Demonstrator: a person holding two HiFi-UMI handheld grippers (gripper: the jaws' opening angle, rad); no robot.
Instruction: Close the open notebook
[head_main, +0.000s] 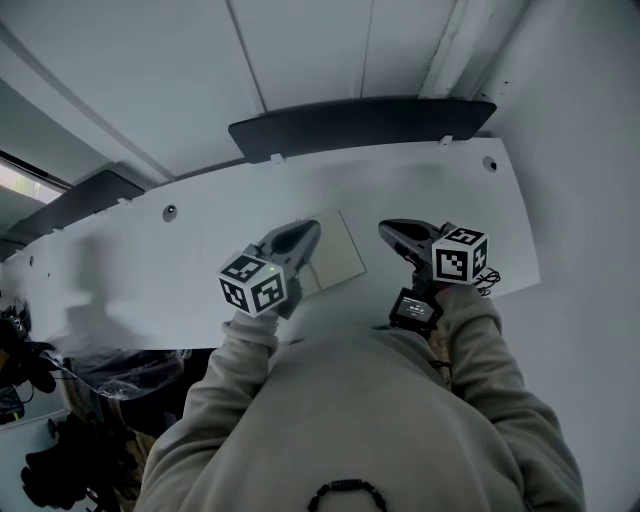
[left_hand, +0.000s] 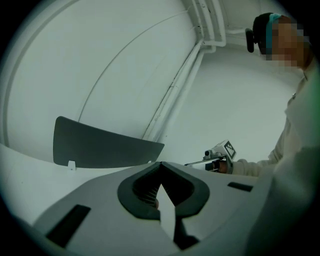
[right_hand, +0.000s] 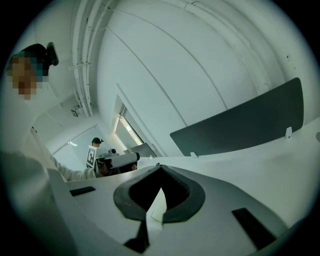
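Head view: the left hand-held gripper (head_main: 311, 229) and the right hand-held gripper (head_main: 386, 229) are held side by side above the white table (head_main: 200, 250), both pointed away from the person. The notebook (head_main: 340, 250) is seen lying flat on the table between them. Its left edge is hidden under the left hand-held gripper, and it is apart from the right one. It reads as a single pale slab, so it is judged to be closed already, though this cannot be confirmed.

Left gripper view: the jaws are brought together at their tips and nothing is caught in them. Only a pale surface is seen through the gap behind the tips.

Right gripper view: the jaws are likewise together and empty. A pale corner, possibly the notebook's, is glimpsed below through the gap.

Two risks are judged from here. If the cover has not been pressed flat, it could spring back open. If either hand-held gripper is lowered carelessly, the notebook could be pushed towards the near table edge, which lies just behind both hand-held grippers.

Ahead of the tips, bare table is left up to the dark partition (head_main: 360, 125). Wide room is offered left of the left hand-held gripper, but the table's end is met sooner on the right.
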